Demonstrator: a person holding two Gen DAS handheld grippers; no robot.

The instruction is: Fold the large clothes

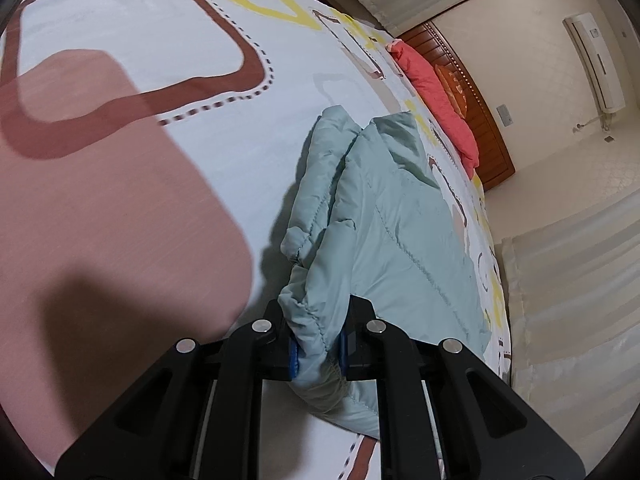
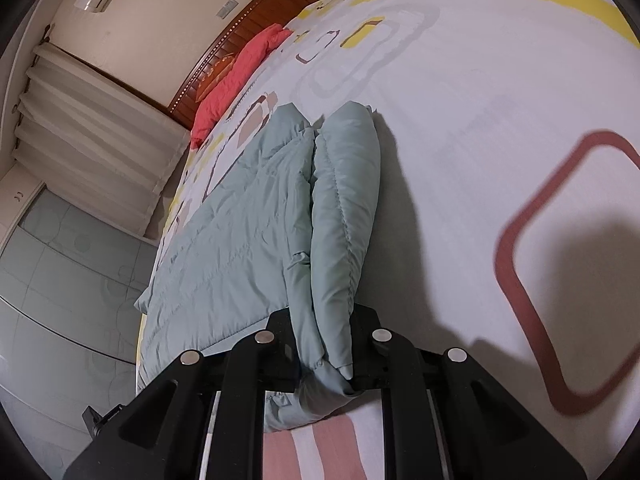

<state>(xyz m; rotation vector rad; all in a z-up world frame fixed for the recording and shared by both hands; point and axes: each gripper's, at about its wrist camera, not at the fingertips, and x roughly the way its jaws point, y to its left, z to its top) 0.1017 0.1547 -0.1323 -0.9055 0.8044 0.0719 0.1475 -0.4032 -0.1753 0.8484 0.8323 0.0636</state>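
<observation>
Our left gripper (image 1: 319,350) pinches a bunched edge of the pale green padded jacket (image 1: 384,232); our right gripper (image 2: 325,354) clamps another fold. Ahead of both, the jacket lies on the patterned bedsheet (image 2: 480,128).

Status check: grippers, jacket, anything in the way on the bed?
Left gripper shut on jacket edge. Right gripper shut on jacket too. Jacket part-folded on bed. Nothing in the way.

Pale mint-green quilted jacket (image 1: 384,216) on white bedsheet (image 1: 160,60) patterned with brown, pink, yellow rounded squares; coral pillow (image 1: 440,92) beyond the jacket.
</observation>
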